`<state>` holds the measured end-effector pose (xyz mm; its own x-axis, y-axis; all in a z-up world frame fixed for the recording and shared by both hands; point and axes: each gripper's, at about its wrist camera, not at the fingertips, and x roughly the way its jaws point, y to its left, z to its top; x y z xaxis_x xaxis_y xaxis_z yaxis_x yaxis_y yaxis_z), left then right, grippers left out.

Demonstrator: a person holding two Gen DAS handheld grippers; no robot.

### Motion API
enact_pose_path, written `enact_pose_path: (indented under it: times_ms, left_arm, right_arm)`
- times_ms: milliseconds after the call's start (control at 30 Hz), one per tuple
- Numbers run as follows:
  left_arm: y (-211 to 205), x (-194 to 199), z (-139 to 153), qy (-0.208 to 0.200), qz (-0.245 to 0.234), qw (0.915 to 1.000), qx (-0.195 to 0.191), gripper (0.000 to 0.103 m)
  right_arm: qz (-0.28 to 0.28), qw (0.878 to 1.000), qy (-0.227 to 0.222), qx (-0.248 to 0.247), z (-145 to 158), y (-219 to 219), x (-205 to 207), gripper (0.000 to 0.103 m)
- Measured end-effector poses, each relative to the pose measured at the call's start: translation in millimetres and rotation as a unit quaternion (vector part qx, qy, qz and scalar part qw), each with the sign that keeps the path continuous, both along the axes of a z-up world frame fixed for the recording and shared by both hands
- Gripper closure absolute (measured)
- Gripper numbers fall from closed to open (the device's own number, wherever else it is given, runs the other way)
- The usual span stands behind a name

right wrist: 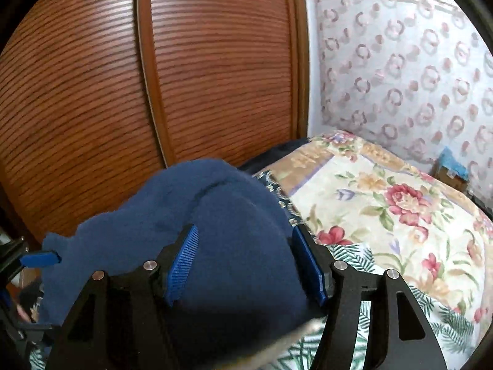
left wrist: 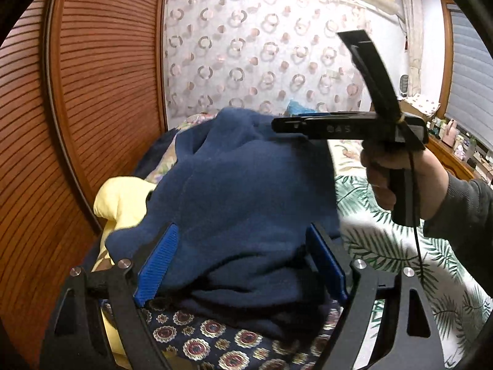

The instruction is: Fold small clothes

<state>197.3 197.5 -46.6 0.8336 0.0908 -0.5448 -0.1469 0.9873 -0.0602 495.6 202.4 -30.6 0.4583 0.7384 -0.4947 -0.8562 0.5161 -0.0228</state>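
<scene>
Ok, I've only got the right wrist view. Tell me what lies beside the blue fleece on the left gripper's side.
Observer: A yellow cloth lies beside the blue fleece, near the wooden louvred door.
Operator: Now describe how the right gripper looks from outside.
Observer: The right gripper is seen side-on at the raised top of the fleece, with a hand wrapped round its handle.
Operator: Check for anything trailing off it.
Observer: A thin black cable hangs down from its rear, past a dark sleeve.
</scene>
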Motion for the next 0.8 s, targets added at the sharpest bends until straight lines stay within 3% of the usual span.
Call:
enact_pose_path:
  times_ms: [167, 200, 233, 433, 800]
  left_arm:
    - [-13.3, -14.0, 16.3, -0.020, -0.014, 0.9997, 0.004, 0.018]
    - [-17.6, -17.4, 20.0, -0.024, -0.016, 0.9996, 0.007, 0.009]
    - [-21.4, -20.2, 22.6, -0.027, -0.019, 0.9994, 0.011, 0.008]
    - [-43.8, -36.3, 39.0, -0.041, -0.026, 0.9984, 0.029, 0.007]
    - [-84.5, -60.1, 50.6, -0.046, -0.051, 0.9974, 0.022, 0.007]
  right_arm:
    - [-0.015, 0.999, -0.011, 0.027, 14.8, -34.2, -32.4, 0.037]
    - [-0.021, 0.999, -0.012, 0.033, 16.8, -42.2, -39.6, 0.037]
    - [-0.026, 0.999, -0.012, 0.038, 18.8, -50.6, -47.2, 0.037]
    - [-0.041, 0.997, -0.022, 0.053, 24.7, -100.4, -98.4, 0.034]
    - [-0.076, 0.995, -0.036, 0.056, 29.3, -189.8, -191.9, 0.024]
